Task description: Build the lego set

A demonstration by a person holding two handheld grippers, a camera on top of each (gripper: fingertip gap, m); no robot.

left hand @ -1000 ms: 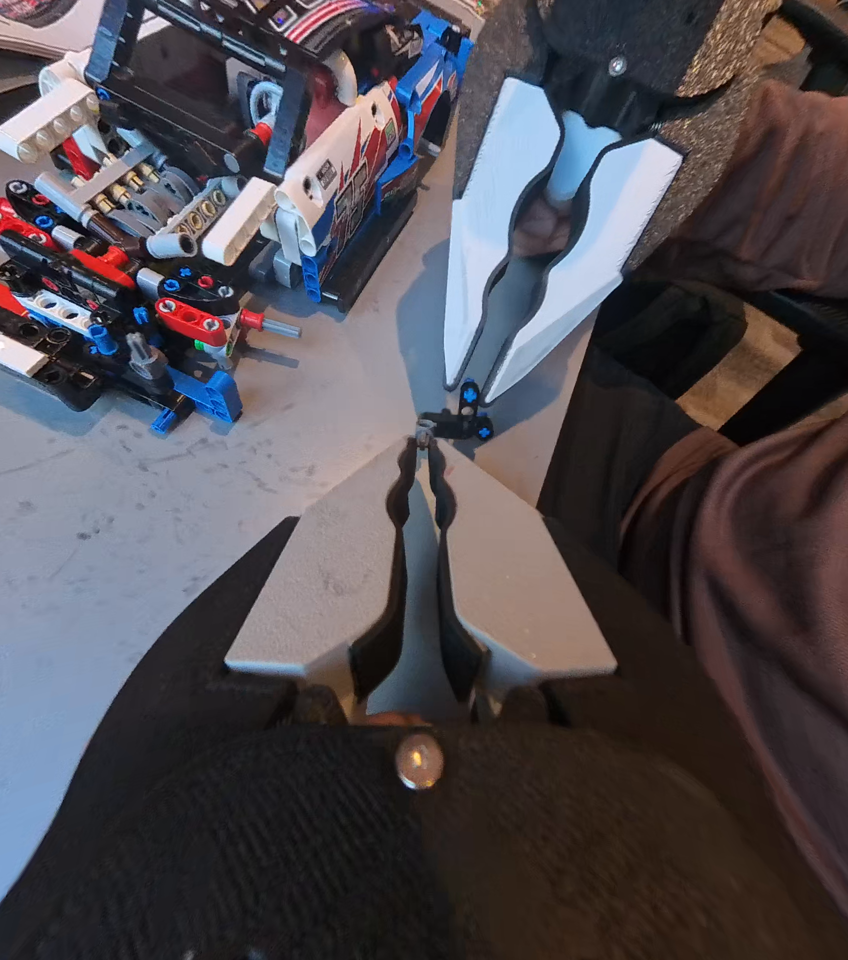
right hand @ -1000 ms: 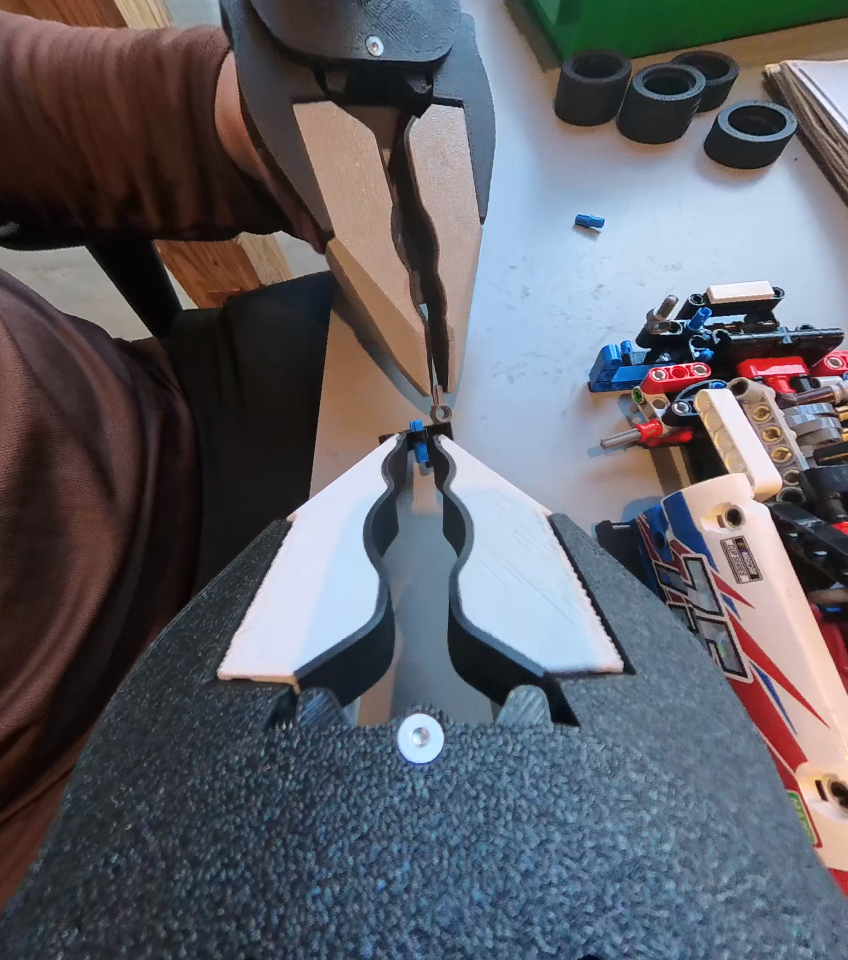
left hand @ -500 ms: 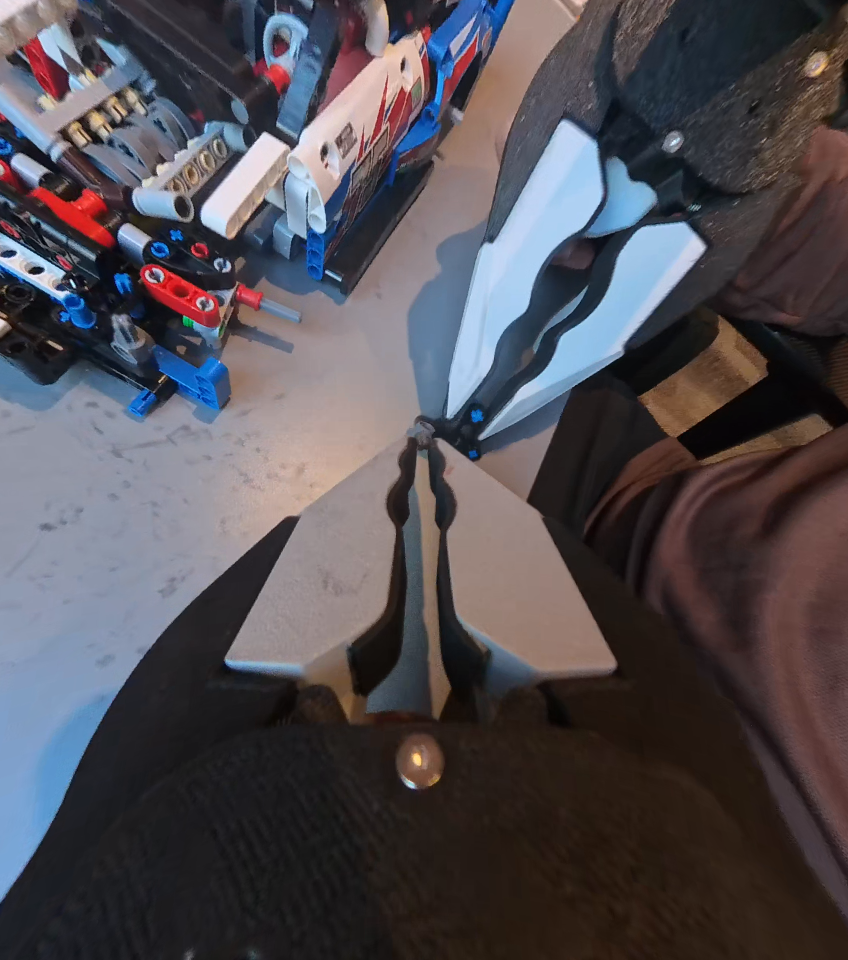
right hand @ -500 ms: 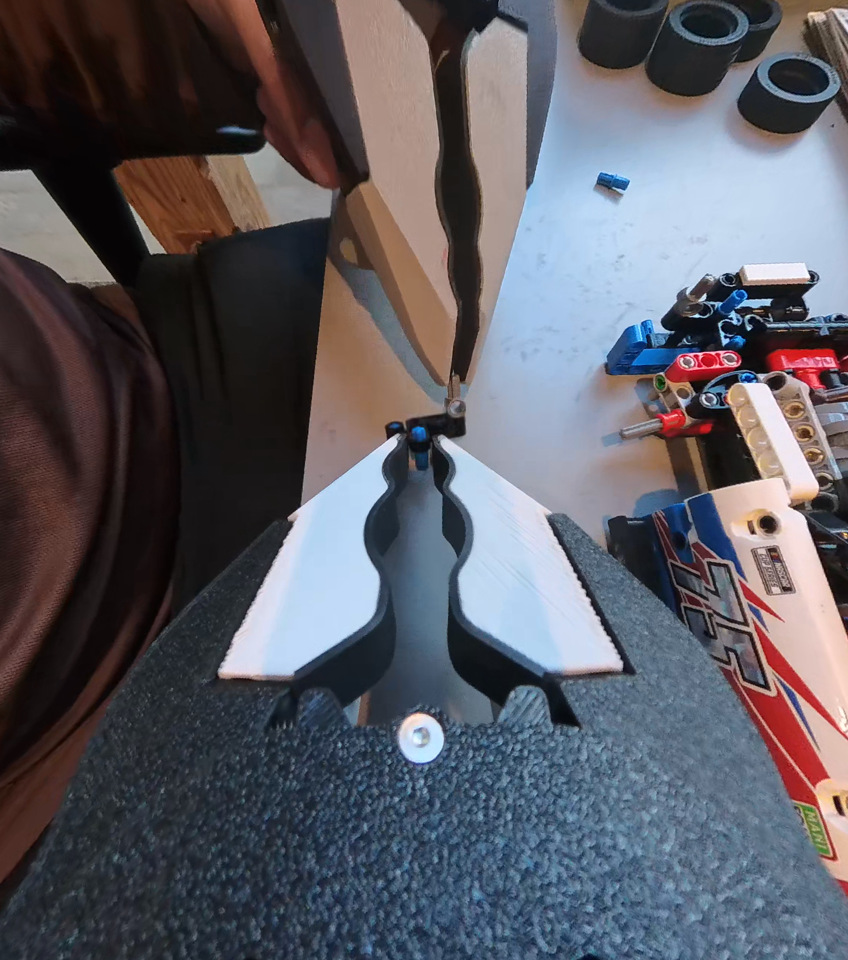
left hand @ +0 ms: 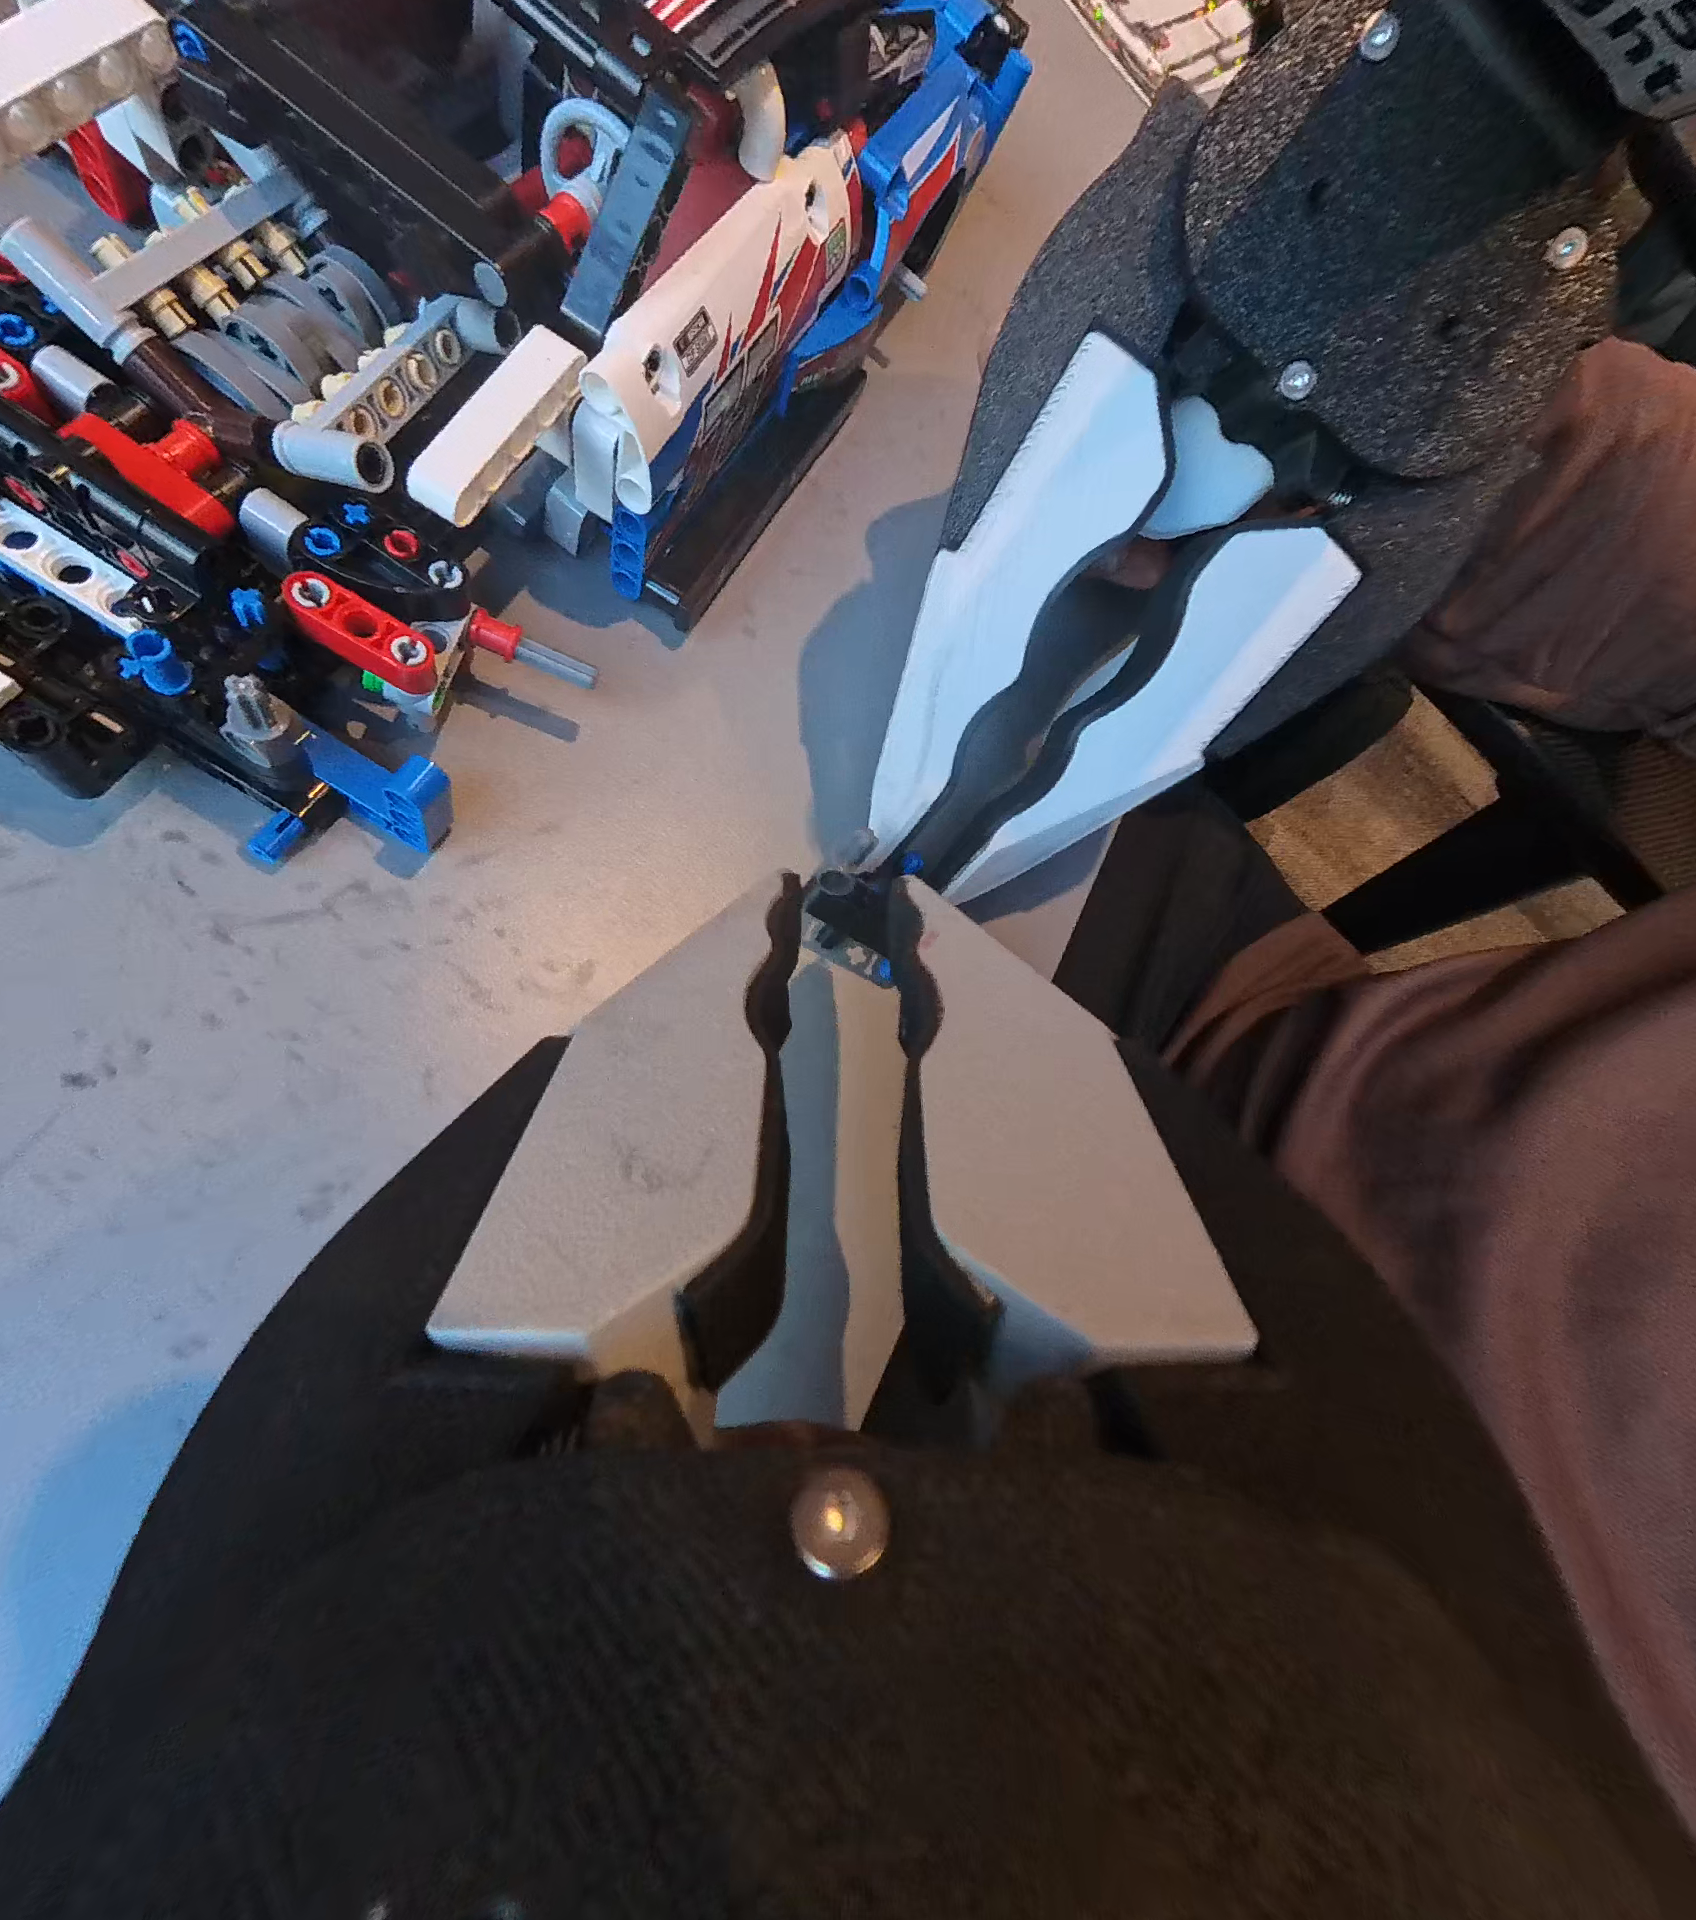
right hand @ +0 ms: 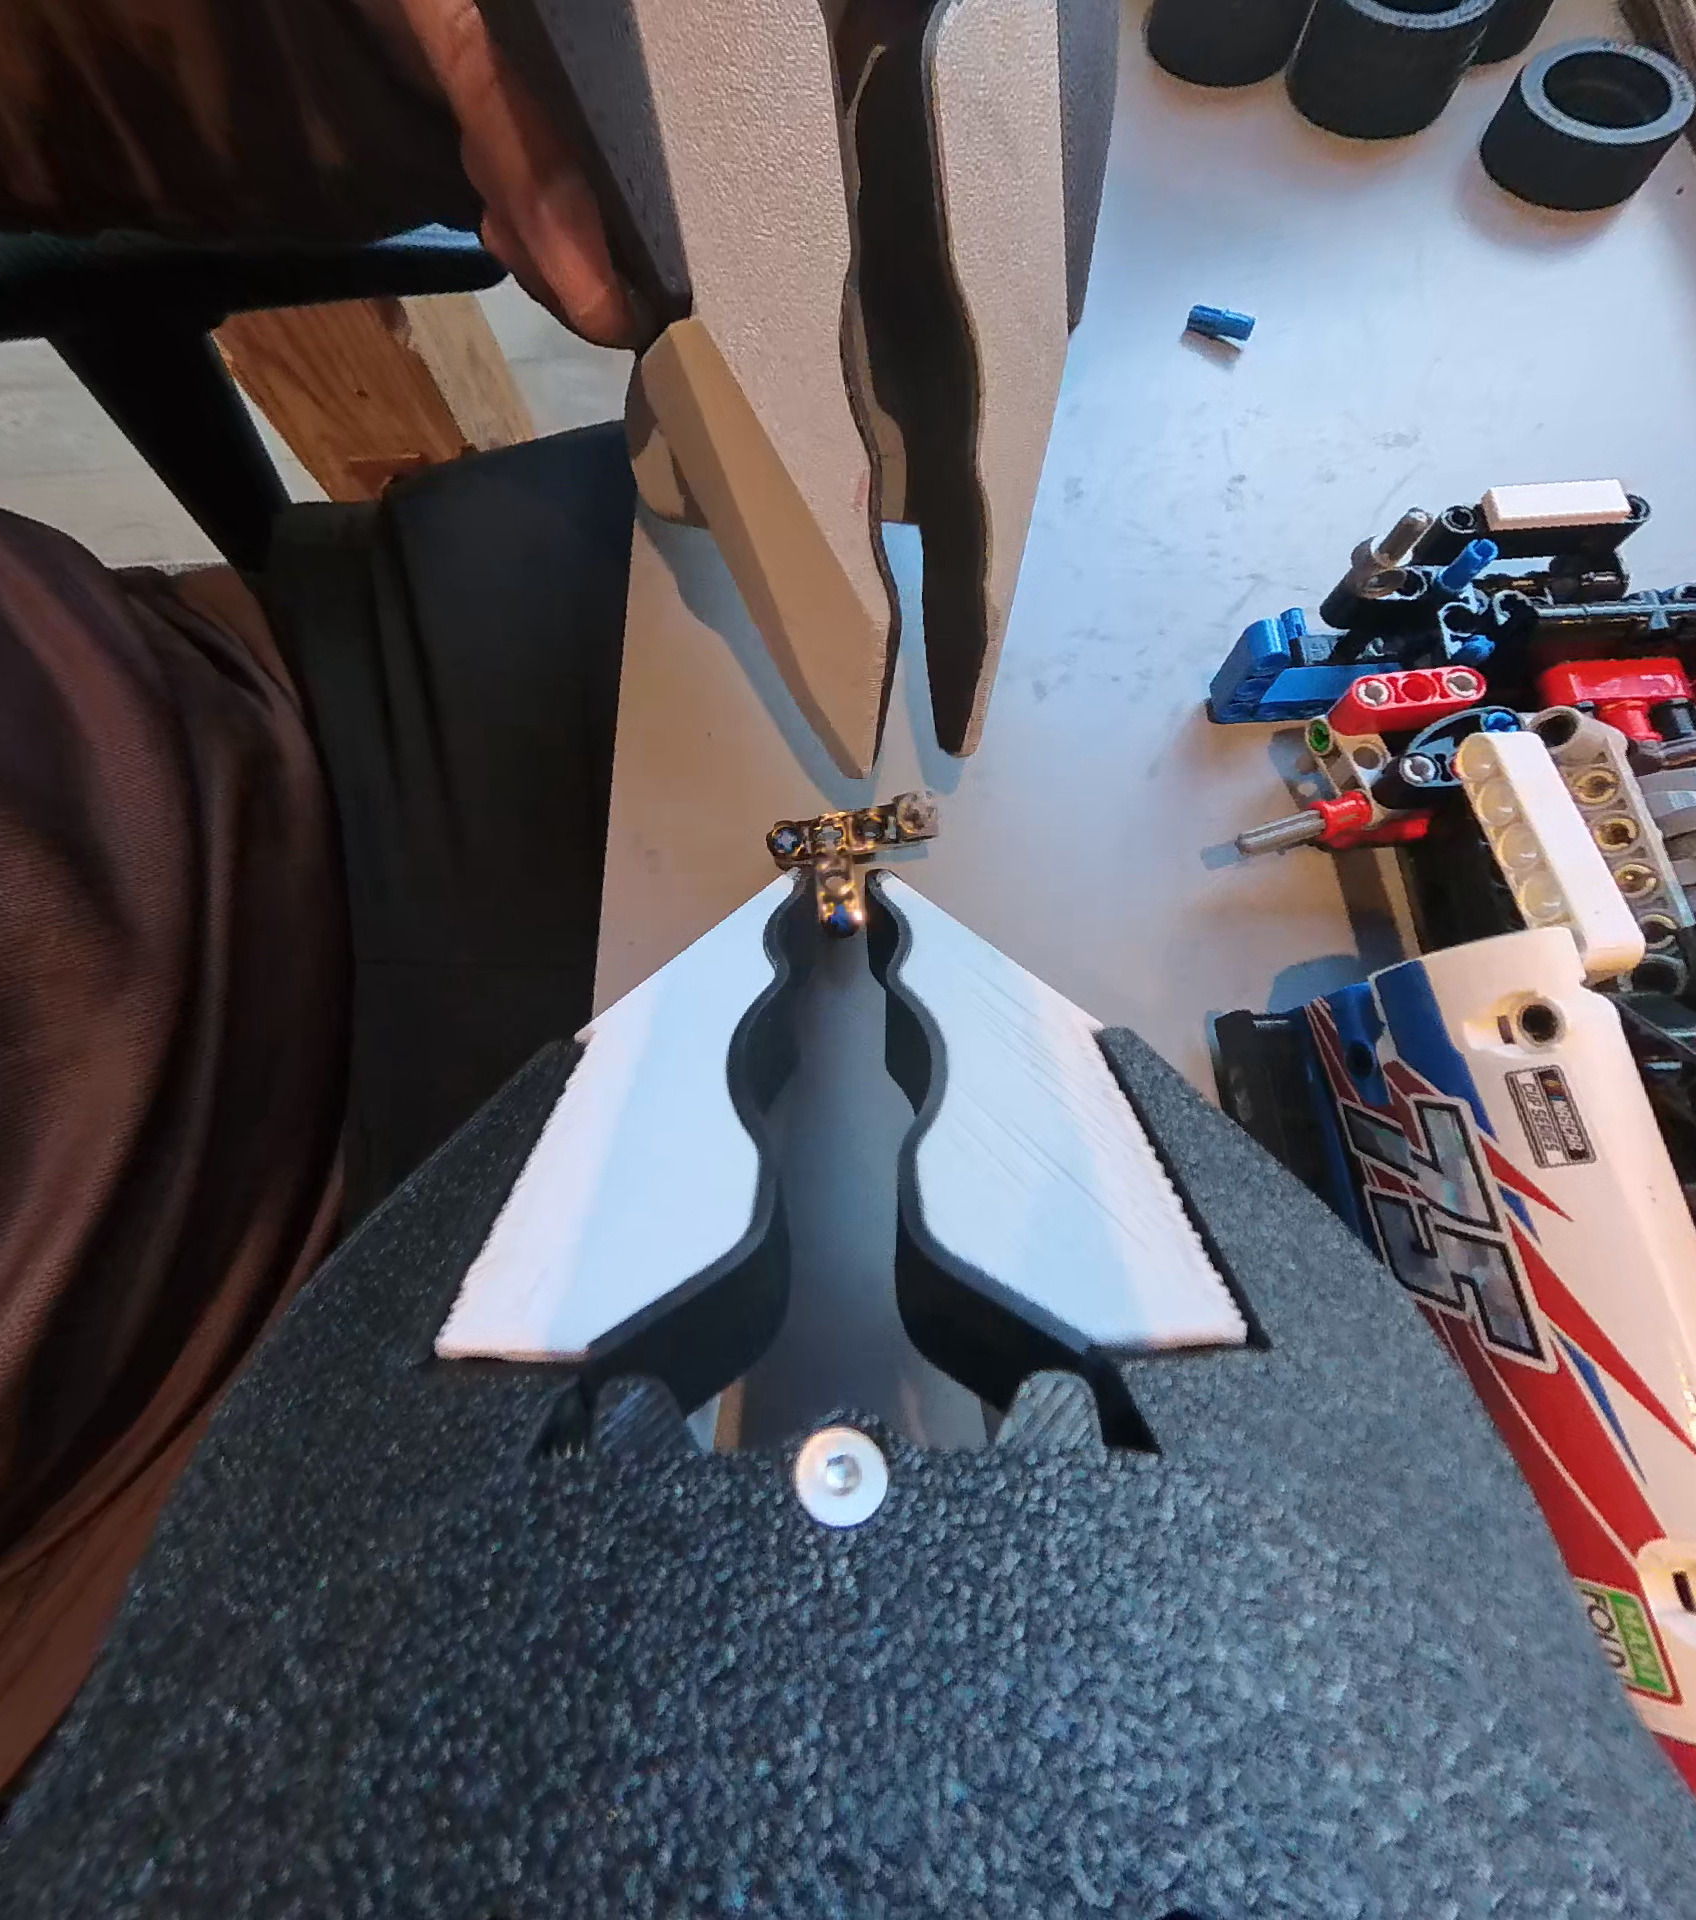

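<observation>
Landmark: the half-built lego car (right hand: 1509, 1195), white, red and blue, lying on the grey table (right hand: 1187, 520).
Person: a brown sleeve (right hand: 75, 935) fills the side farthest from the car, beyond the table edge.
Left gripper (right hand: 911, 764): grey fingers, set well to the left of the car and pointing down at the small piece; the tips stand a narrow gap apart and hold nothing – in the right wrist view they hang just above the piece without touching it.
Small piece (right hand: 849, 847): a black T-shaped lego beam with blue pins and a grey pin at one end, in the air over the table edge, left of the car.
Right gripper (right hand: 836, 902): white fingers closed onto the stem of the T-piece, the crossbar sticking out past the tips.
Left wrist view: here the piece (left hand: 849, 914) sits between the grey tips of the left gripper (left hand: 849, 904) and the white tips of the right gripper (left hand: 911, 857) – whether the grey tips touch it cannot be told from this angle.
Blue pin (right hand: 1218, 322): lies alone on the table, beyond the car's front end.
Black tyres (right hand: 1592, 130): several stand together on the table, farther off than the blue pin, past the car's chassis.
</observation>
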